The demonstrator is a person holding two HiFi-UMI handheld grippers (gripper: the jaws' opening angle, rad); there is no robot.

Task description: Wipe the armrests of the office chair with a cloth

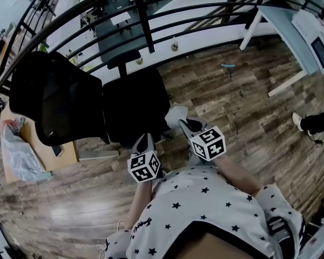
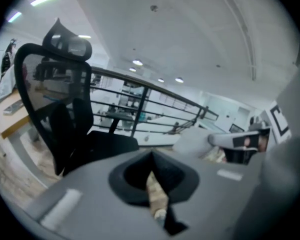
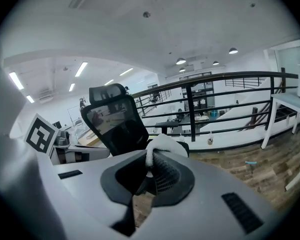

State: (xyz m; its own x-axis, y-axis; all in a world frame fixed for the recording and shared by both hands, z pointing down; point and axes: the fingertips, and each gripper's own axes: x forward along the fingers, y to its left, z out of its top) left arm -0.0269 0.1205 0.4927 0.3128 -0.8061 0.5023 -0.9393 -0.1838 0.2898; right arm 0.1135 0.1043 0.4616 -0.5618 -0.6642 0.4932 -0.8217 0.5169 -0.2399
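The chair (image 1: 70, 104) stands just ahead of you, with its back to your left and its seat (image 1: 135, 109) toward you. Its far armrest (image 1: 124, 59) rises beyond the seat; the nearer one is hard to make out at the seat's close edge. Your left gripper (image 1: 145, 142) hangs at that close edge, fingers (image 2: 130, 176) together on nothing. Use it to steady the chair, which looks likely to swivel under pressure. Your right gripper (image 1: 187, 125) sits just right of the seat, fingers clamped on the cloth (image 1: 175, 114), which bunches past the tips. Lay that bunch flat on an armrest, press lightly, and draw it along the full length and then the edges. Don't let the fingers scrape the chair.
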